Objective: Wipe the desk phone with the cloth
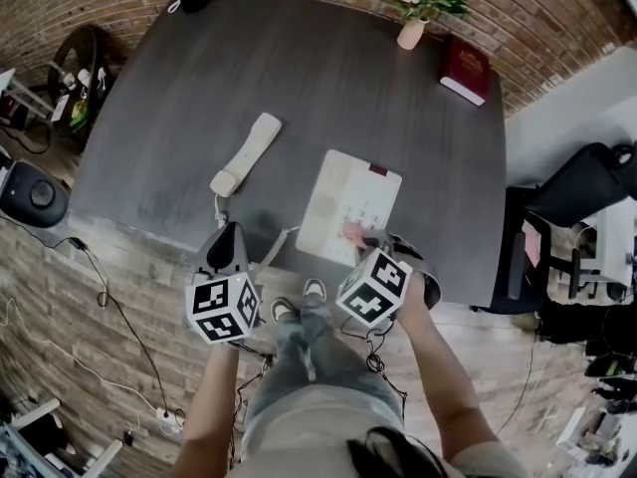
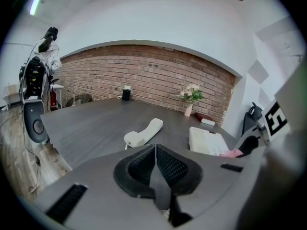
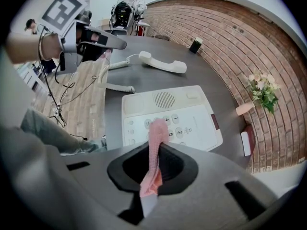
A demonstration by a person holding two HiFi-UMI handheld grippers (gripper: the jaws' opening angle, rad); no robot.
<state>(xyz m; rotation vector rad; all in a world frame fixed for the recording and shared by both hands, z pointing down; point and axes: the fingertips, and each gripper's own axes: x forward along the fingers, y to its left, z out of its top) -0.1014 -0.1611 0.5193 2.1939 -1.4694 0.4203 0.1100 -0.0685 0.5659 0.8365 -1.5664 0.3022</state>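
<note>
Fingers of the right gripper (image 3: 152, 174) clamp a pink fabric cloth (image 3: 156, 135), its free end on the keypad of the cream plastic desk phone (image 3: 192, 121) on the dark grey table (image 1: 299, 78). Left gripper (image 2: 156, 169) fingers are pressed together, empty; the cream handset (image 2: 144, 133) lies beside the phone.

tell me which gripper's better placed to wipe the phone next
Right: the right gripper is shut on the pink cloth over the phone keypad; the left gripper is shut, empty, farther back.
</note>
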